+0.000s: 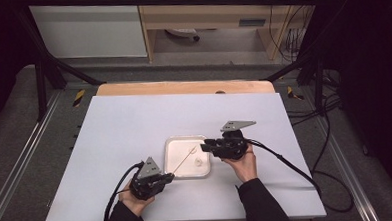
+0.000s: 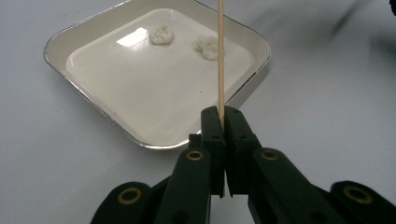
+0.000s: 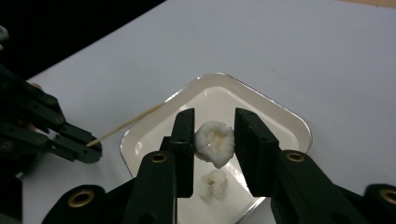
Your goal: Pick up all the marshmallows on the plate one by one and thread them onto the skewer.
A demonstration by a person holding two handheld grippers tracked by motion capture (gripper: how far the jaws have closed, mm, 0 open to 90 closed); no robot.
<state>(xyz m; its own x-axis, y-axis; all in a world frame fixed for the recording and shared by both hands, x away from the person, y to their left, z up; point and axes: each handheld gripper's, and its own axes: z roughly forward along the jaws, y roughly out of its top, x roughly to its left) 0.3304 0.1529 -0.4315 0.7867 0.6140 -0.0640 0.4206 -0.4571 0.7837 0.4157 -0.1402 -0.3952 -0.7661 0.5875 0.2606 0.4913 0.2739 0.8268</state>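
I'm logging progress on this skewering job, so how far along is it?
Done: the left gripper is shut on the wooden skewer, which points over the tray. In hand: the right gripper brackets one white piece above the tray; whether it grips it I cannot tell. Left: no piece sits on the skewer yet, and another piece lies in the tray.

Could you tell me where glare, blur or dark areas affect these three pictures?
Left gripper view: a bright glare patch on the tray floor, and the table's top right smears into blur. Right gripper view: the skewer looks soft, the top left corner falls black. High view: evenly lit table, dark surroundings.
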